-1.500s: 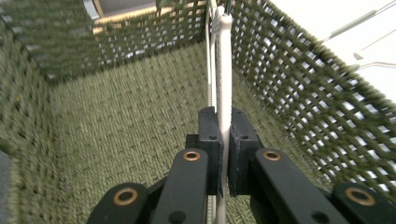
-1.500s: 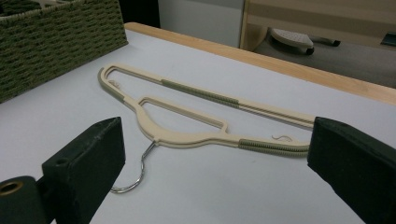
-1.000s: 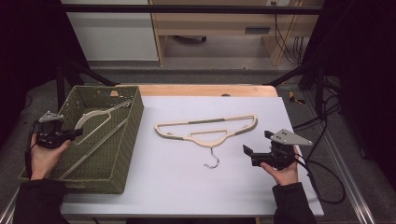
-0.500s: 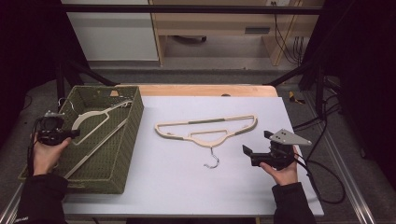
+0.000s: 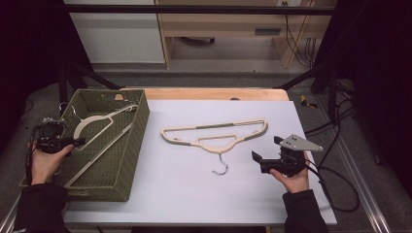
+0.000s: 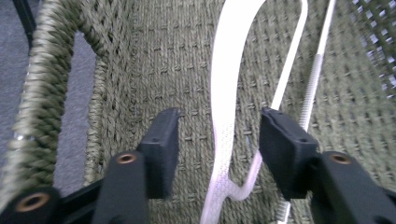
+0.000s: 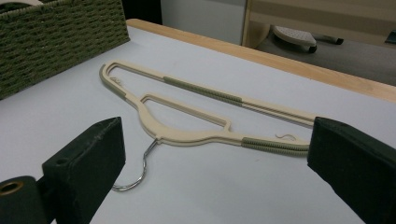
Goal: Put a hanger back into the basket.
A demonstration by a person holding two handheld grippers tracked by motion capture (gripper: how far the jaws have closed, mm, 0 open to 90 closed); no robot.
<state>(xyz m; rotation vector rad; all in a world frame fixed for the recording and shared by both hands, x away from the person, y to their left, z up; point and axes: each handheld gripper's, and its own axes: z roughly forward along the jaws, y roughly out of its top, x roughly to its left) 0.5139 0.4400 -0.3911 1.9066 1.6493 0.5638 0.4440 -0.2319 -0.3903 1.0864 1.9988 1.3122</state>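
A white hanger (image 5: 99, 124) lies inside the green woven basket (image 5: 138, 128) at the table's left. My left gripper (image 5: 77, 142) is over the basket's left side. Its jaws have just been opening, and the white hanger (image 6: 229, 74) runs between the pads without touching them. A beige hanger (image 5: 214, 138) with green grip strips lies flat mid-table, its metal hook (image 5: 221, 167) pointing toward the near edge. My right gripper (image 5: 265, 148) is held low to the right of that hook, open wide. The beige hanger (image 7: 196, 135) lies ahead of my right gripper (image 7: 215, 154).
The white tabletop (image 5: 194, 194) has a wooden strip (image 5: 214, 93) along its far edge. A cable (image 5: 335, 184) trails from the right gripper over the table's right side. Beyond the table stand a wooden desk and black frame legs.
The left jaws have opened and let go of the white hanger, which has settled lower in the basket. The right hand has not moved.
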